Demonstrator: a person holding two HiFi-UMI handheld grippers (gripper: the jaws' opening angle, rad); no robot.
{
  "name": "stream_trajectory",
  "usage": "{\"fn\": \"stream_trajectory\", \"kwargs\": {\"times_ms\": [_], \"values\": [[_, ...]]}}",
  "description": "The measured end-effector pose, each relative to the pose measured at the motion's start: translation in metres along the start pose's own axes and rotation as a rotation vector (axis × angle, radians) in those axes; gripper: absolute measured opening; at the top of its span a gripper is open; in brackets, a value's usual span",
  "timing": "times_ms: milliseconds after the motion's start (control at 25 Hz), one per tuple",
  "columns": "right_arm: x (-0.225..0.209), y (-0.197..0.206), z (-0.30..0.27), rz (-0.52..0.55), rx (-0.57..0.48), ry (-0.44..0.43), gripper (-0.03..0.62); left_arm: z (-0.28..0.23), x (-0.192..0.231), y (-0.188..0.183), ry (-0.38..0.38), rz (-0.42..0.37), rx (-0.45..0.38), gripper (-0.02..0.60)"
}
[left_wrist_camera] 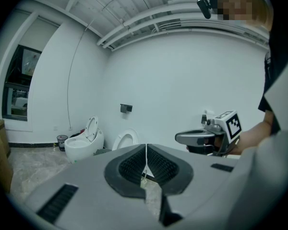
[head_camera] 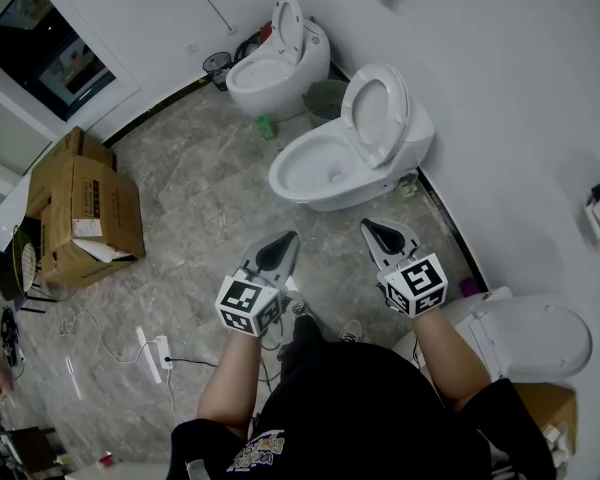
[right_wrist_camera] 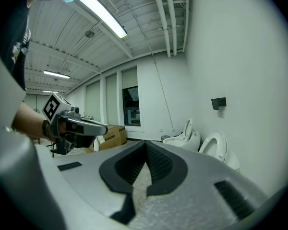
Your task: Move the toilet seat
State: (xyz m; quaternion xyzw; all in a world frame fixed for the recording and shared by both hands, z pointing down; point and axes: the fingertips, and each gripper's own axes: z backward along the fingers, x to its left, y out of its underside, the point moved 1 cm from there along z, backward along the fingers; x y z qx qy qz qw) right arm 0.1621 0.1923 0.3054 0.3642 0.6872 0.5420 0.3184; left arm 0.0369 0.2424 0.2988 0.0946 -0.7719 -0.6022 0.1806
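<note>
The nearest white toilet (head_camera: 325,168) stands by the right wall with its seat (head_camera: 378,113) raised against the tank. That raised seat (left_wrist_camera: 126,140) also shows ahead in the left gripper view, and the seat (right_wrist_camera: 216,146) is at the right in the right gripper view. My left gripper (head_camera: 290,238) and right gripper (head_camera: 367,227) hover side by side in front of the bowl, well short of it. Both are shut with nothing between the jaws. In their own views the left gripper (left_wrist_camera: 146,145) and right gripper (right_wrist_camera: 145,143) have their pads pressed together.
A second toilet (head_camera: 275,63) with its lid up stands further back, with a small bin (head_camera: 217,66) and a green bucket (head_camera: 325,98) near it. A third toilet (head_camera: 525,333) with closed lid is at my right. Cardboard boxes (head_camera: 80,208) and a power strip (head_camera: 150,353) lie left.
</note>
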Motion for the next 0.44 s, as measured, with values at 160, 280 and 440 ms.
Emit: {"fn": "stream_trajectory", "kwargs": {"times_ms": [160,280,440], "values": [[-0.0015,-0.0015,0.0003,-0.001,0.001,0.002,-0.002,-0.001,-0.0007,-0.0049,-0.004,-0.003,-0.003,0.01],[-0.0028,-0.0015,0.001,-0.001,0.0,0.002,-0.002,-0.0015,-0.0004,-0.0022,-0.005,-0.012,0.002,0.009],[-0.0069,-0.0003,0.0023,-0.001,-0.001,0.002,-0.002,-0.0045,-0.0023,-0.0009,-0.007,-0.01,0.002,0.01]]}}
